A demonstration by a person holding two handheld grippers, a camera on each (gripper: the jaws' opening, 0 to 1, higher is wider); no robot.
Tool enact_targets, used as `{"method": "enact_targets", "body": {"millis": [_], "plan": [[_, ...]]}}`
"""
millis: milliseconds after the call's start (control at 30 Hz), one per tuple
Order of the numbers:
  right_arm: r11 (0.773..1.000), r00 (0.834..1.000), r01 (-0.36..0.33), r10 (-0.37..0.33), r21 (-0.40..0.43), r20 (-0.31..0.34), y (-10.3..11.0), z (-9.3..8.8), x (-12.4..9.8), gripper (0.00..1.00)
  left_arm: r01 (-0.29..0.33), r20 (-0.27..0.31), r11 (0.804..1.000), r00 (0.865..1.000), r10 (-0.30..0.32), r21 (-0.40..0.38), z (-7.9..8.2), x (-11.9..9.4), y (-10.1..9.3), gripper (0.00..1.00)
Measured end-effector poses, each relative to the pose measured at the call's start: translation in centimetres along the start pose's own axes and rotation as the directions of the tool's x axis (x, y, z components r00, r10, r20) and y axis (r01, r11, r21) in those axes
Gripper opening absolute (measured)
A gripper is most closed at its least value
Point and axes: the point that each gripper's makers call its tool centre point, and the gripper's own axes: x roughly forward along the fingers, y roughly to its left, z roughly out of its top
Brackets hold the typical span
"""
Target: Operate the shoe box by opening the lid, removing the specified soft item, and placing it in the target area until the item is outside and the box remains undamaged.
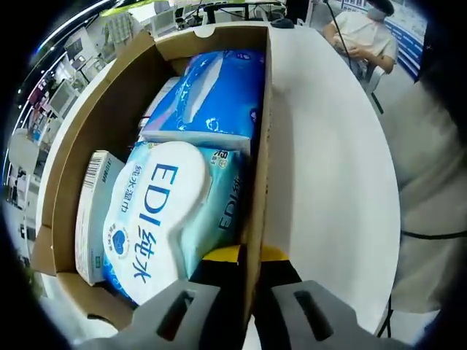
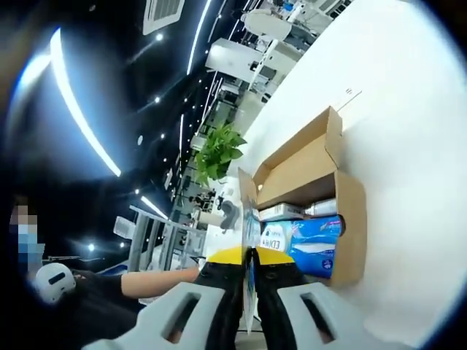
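Pinching the shoe box (image 1: pixel 257 146) wall, the left tool (image 1: pixel 248 288) is clamped narrow, probably so it's steadied on the table (image 1: pixel 328 168). Right tool (image 2: pixel 248 281) is closed on something thin, maybe the lid. Wet wipes pack (image 1: pixel 160 211) sits just ahead, inside.

The wipes pack (image 1: pixel 164 211) in the shoe box (image 1: pixel 87 131) reads "EDI" with Chinese characters "纯水", repeated as "EDI" on its side. Other print is too small to read.
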Motion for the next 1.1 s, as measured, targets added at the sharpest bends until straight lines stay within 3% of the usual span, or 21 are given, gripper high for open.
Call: {"method": "enact_targets", "body": {"millis": [967,1100], "plan": [[0.997,0.996,0.074,-0.075,0.018,0.040,-2.9,0.4,-7.3,0.00,0.005,0.006,1.000,1.000,-0.005,-0.002,0.0,0.0,0.0,0.01],[0.992,0.992,0.122,-0.122,0.005,0.024,-3.9,0.6,-8.6,0.00,0.004,0.008,1.000,1.000,-0.004,-0.004,0.0,0.0,0.0,0.01]]}}
